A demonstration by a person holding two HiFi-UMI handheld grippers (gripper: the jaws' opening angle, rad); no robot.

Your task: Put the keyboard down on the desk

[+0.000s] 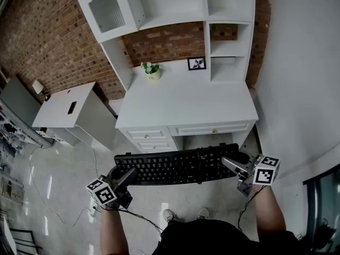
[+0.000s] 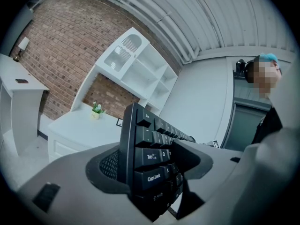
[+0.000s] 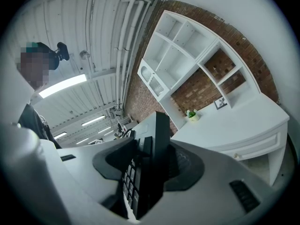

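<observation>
A black keyboard [image 1: 178,166] hangs level in the air in front of the white desk [image 1: 186,102], over the floor. My left gripper [image 1: 126,176] is shut on the keyboard's left end [image 2: 145,158], jaws clamped across the Tab and Caps Lock keys. My right gripper [image 1: 229,163] is shut on the right end [image 3: 147,168], one jaw on the keys and one on the underside. The desk top lies ahead and beyond the keyboard in the head view.
A small potted plant [image 1: 152,70] and a framed picture [image 1: 196,63] stand at the back of the desk, under the white shelves [image 1: 175,4]. A white side cabinet [image 1: 69,108] stands to the left. Cables [image 1: 141,219] trail on the floor near my feet.
</observation>
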